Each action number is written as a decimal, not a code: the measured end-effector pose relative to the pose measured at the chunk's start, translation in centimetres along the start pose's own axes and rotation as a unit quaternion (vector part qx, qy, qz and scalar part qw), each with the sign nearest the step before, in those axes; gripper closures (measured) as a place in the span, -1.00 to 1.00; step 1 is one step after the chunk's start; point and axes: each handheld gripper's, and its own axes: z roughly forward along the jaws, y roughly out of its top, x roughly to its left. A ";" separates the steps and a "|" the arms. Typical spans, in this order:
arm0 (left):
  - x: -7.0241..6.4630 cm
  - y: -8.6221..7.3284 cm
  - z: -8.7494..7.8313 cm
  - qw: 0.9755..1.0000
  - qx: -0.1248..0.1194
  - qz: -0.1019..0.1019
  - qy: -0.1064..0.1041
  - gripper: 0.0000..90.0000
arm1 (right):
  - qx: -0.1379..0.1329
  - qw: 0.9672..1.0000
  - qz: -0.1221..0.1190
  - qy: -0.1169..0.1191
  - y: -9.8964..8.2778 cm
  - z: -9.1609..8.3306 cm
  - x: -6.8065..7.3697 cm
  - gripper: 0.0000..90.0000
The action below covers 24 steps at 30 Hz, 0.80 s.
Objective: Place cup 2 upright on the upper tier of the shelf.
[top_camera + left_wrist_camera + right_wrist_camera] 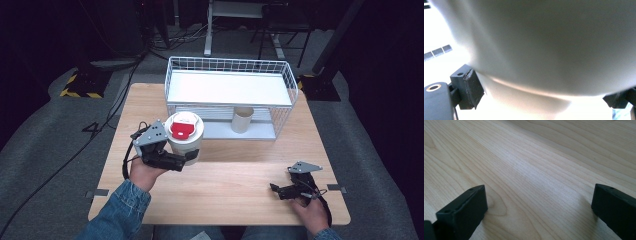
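A white tub with a red lid [184,131] is held off the wooden table [235,170], just in front of the wire rack's left end. My left gripper [191,155] is shut on its lower body from the left side. In the left gripper view the tub's pale wall [544,45] sits close between the two pads [472,87], which press on its sides. My right gripper [274,188] lies low on the table at the front right. Its jaws stand wide open, and in the right gripper view [539,212] bare wood lies between them.
A white wire rack [227,92] with a flat white shelf stands at the back of the table. A beige paper cup [242,120] stands under that shelf, right of centre. Cables and stands lie on the grey floor beyond.
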 end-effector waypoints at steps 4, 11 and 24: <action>0.6 0.9 0.3 1.000 -0.002 0.005 0.003 -0.77 | 0.000 1.000 -0.001 0.001 0.0 0.0 0.0 -0.99; 1.9 2.3 0.7 1.000 -0.013 0.006 -0.005 -0.77 | 0.000 1.000 -0.005 0.004 0.1 0.1 0.0 -0.99; 3.4 4.5 1.6 1.000 -0.018 0.012 0.002 -0.77 | 0.001 1.000 -0.008 0.008 0.2 0.1 0.0 -0.99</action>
